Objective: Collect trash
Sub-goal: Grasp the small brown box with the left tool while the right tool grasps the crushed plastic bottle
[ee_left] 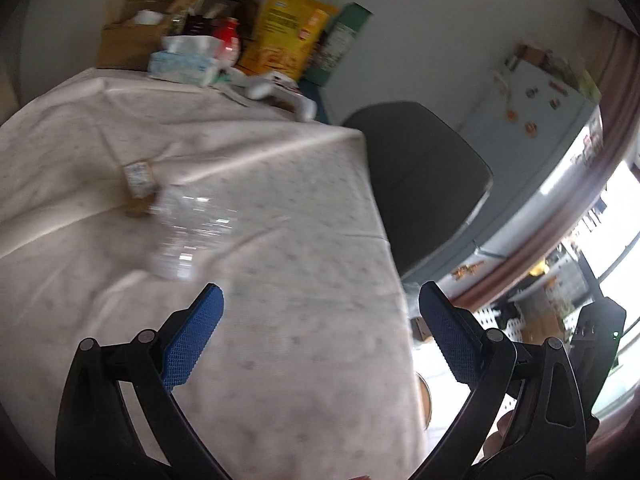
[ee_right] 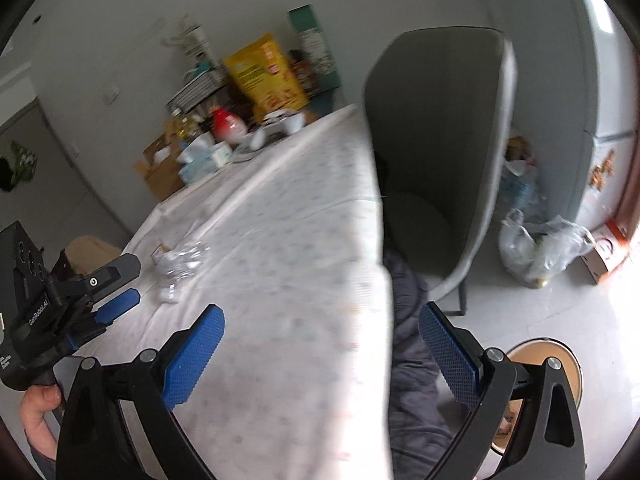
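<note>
A crushed clear plastic bottle (ee_left: 192, 232) lies on the white tablecloth (ee_left: 280, 184), with a small brown carton (ee_left: 138, 182) just behind it. My left gripper (ee_left: 320, 304) is open and empty, hovering a short way in front of the bottle. In the right wrist view the bottle (ee_right: 180, 260) and the left gripper (ee_right: 80, 300) show at the left. My right gripper (ee_right: 320, 320) is open and empty above the table's right edge. A round bin (ee_right: 536, 360) with a tan rim stands on the floor, below the right finger.
A grey chair (ee_right: 440, 152) stands at the table's right side. Groceries, tissue packs and a yellow bag (ee_left: 280, 36) crowd the table's far end. A full plastic bag (ee_right: 536, 248) lies on the floor by the fridge (ee_right: 600, 80).
</note>
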Motion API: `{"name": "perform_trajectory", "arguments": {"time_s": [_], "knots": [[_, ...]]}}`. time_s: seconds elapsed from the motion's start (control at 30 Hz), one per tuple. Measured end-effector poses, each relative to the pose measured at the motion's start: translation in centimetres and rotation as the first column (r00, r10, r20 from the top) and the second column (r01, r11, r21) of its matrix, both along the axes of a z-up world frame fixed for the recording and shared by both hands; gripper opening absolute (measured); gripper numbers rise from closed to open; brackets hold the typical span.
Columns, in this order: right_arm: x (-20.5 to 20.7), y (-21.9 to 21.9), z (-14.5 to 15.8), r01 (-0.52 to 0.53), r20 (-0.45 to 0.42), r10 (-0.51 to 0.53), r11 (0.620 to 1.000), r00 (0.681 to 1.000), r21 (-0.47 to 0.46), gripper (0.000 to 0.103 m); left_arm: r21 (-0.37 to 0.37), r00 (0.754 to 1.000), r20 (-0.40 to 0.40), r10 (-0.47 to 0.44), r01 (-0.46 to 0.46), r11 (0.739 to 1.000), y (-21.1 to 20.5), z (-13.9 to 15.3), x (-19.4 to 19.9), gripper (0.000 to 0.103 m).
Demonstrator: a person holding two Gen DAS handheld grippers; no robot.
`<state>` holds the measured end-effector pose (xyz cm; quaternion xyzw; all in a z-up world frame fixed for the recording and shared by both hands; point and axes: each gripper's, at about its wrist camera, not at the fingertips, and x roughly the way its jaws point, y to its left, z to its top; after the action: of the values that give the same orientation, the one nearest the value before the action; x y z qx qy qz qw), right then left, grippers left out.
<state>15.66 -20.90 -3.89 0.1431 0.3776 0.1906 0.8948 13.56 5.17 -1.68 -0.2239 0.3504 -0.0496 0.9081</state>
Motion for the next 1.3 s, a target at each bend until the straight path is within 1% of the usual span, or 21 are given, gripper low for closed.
{"name": "perform_trajectory", "arguments": {"time_s": [0.27,0.43,0.5,0.6,0.67,0.83,0.9,1.0,1.13,1.17,1.2,1.23,1.27,1.3], "knots": [[0.8,7.8,0.8,-0.124,0.011,0.125,0.991,0.992,-0.053,0.094,-0.033,0.993,0.000,0.121,-0.121,0.992,7.3,-0.7,-1.9,0.097],[2.3,11.1,0.1,-0.158,-0.021,0.157,0.986,0.987,-0.057,0.089,-0.062,0.979,-0.008,0.201,-0.201,0.978,11.3,-1.5,-2.6,0.097],[2.9,12.4,-0.1,-0.174,-0.032,0.173,0.983,0.984,-0.063,0.086,-0.064,0.975,-0.009,0.221,-0.221,0.973,12.4,-1.7,-2.9,0.097],[3.7,14.8,0.2,-0.226,-0.035,0.224,0.971,0.974,-0.081,0.086,-0.065,0.970,-0.010,0.244,-0.244,0.968,13.9,-1.6,-3.0,0.097],[4.4,16.2,0.2,-0.254,-0.041,0.251,0.963,0.967,-0.085,0.086,-0.077,0.970,-0.007,0.245,-0.245,0.967,15.2,-1.3,-2.3,0.097],[5.8,19.7,0.2,-0.307,-0.077,0.301,0.948,0.950,-0.086,0.085,-0.040,0.964,0.004,0.266,-0.266,0.963,16.7,0.0,-1.4,0.097],[6.4,21.0,-0.3,-0.320,-0.104,0.311,0.944,0.945,-0.086,0.079,-0.029,0.961,0.013,0.276,-0.276,0.961,17.0,0.2,-1.4,0.097],[6.9,22.7,-1.5,-0.326,-0.147,0.313,0.942,0.938,-0.079,0.073,-0.032,0.959,-0.001,0.282,-0.282,0.959,17.4,-0.3,-1.3,0.096],[7.2,24.8,-3.2,-0.345,-0.181,0.327,0.936,0.927,-0.072,0.073,-0.036,0.955,-0.026,0.295,-0.296,0.955,17.8,-1.2,-1.3,0.094],[7.2,25.2,-3.5,-0.353,-0.181,0.336,0.933,0.924,-0.073,0.070,-0.037,0.954,-0.033,0.297,-0.299,0.954,17.8,-1.5,-1.2,0.094],[7.2,25.6,-3.7,-0.350,-0.158,0.333,0.932,0.930,-0.096,0.064,-0.038,0.955,-0.040,0.295,-0.296,0.954,17.7,-1.7,-1.1,0.094],[7.2,25.7,-3.7,-0.346,-0.148,0.328,0.931,0.933,-0.115,0.055,-0.039,0.956,-0.051,0.288,-0.290,0.956,17.7,-1.9,-0.8,0.093],[7.4,25.7,-3.9,-0.353,-0.160,0.335,0.930,0.928,-0.103,0.035,-0.037,0.957,-0.055,0.284,-0.286,0.957,17.5,-2.0,-0.6,0.092],[7.6,25.3,-4.0,-0.357,-0.170,0.343,0.932,0.924,-0.059,0.032,-0.029,0.958,-0.057,0.280,-0.282,0.959,17.4,-1.9,-0.4,0.092]]}}
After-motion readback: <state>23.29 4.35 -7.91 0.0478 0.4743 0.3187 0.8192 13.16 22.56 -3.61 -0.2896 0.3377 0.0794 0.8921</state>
